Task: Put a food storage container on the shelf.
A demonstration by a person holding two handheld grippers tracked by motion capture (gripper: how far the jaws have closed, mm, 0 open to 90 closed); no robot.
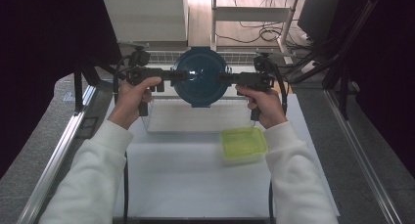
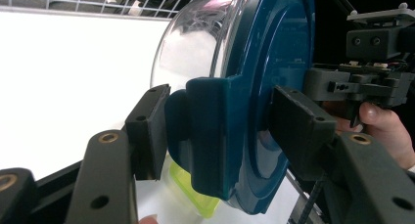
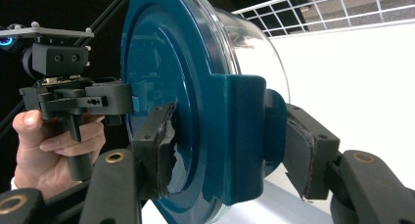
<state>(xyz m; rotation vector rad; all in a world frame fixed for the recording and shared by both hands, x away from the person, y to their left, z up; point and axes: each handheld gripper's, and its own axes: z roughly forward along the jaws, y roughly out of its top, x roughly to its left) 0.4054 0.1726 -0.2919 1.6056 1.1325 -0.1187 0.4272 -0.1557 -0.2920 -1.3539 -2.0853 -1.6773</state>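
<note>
While lifted above table, lidded container (image 1: 201, 77) clamped between left gripper (image 1: 180, 76) and right gripper (image 1: 222, 78).

A round container's glossy dark-teal plastic lid (image 1: 200, 79) tops a clear, smooth bowl (image 2: 195, 43) that looks like glass or plastic; matt black plastic jaws with brass-coloured rivets form the left gripper (image 1: 182, 76) and right gripper (image 1: 220, 78), one right-side pad (image 3: 169, 155) frayed and rough. Nearby, a translucent lime-green plastic box (image 1: 243, 144) lies on a smooth matt white tabletop (image 1: 186, 180) by a white wire metal grid (image 3: 342, 11)
</note>
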